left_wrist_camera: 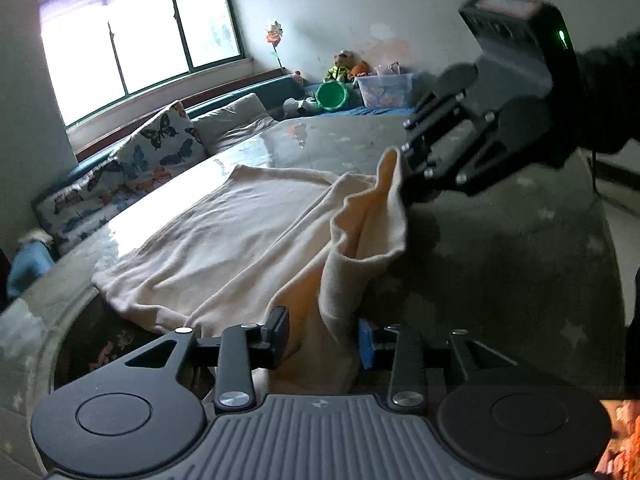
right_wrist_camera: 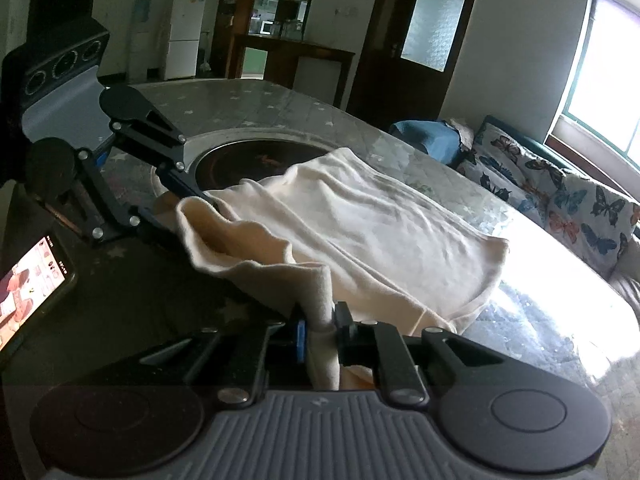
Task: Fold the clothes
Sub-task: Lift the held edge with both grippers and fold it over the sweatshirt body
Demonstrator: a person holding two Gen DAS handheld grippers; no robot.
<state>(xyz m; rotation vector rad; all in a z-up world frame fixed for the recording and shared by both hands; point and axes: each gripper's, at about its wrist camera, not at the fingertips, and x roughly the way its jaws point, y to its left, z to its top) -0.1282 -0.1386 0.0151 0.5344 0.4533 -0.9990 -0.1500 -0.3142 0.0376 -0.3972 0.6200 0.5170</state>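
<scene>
1. Holding the near edge of the cream-coloured soft knit garment [left_wrist_camera: 224, 240], I have both tools clenched on cloth: the left tool [left_wrist_camera: 320, 340] grips one end of that edge, and the right tool [right_wrist_camera: 320, 330] grips the other.
2. The garment lies ahead of both tools on the grey star-patterned round desk [right_wrist_camera: 248, 96], its lifted edge strung between them and the rest spread flat towards the butterfly-print sofa cushions [left_wrist_camera: 160, 140].
3. Its long axis runs away from me, so I judge the fold must carry the held edge forward over the flat part; neither tool is clearly nearer.
4. A phone with a lit screen [right_wrist_camera: 28, 288] rests by the right tool; its writing is too small to read. I see no brands or labels.
</scene>
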